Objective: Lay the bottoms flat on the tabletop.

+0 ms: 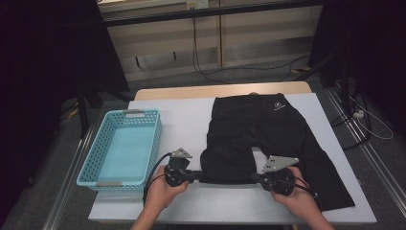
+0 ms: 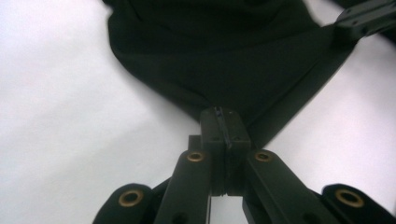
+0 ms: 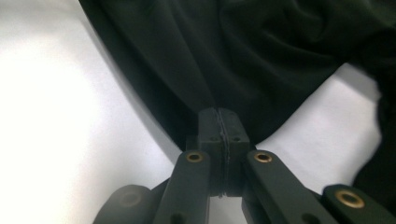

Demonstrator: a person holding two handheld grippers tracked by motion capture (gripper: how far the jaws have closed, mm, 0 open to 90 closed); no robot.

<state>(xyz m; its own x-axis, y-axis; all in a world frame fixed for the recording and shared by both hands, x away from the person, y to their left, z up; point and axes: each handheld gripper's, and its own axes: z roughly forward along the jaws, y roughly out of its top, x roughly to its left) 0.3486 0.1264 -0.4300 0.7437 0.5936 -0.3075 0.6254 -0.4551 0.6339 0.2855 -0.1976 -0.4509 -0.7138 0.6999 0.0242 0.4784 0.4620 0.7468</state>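
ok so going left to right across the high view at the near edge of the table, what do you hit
teal basket → left tongs, shut on the hem of the black shorts → right tongs, shut on that same hem

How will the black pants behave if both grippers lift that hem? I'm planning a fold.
Probably floppy: the black pants already bunch into creases where the left gripper and right gripper pinch them. The unheld leg would likely drag across the table.

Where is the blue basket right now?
In the high view the blue basket sits on the left part of the white table, left of the black trousers and just beyond the left gripper.
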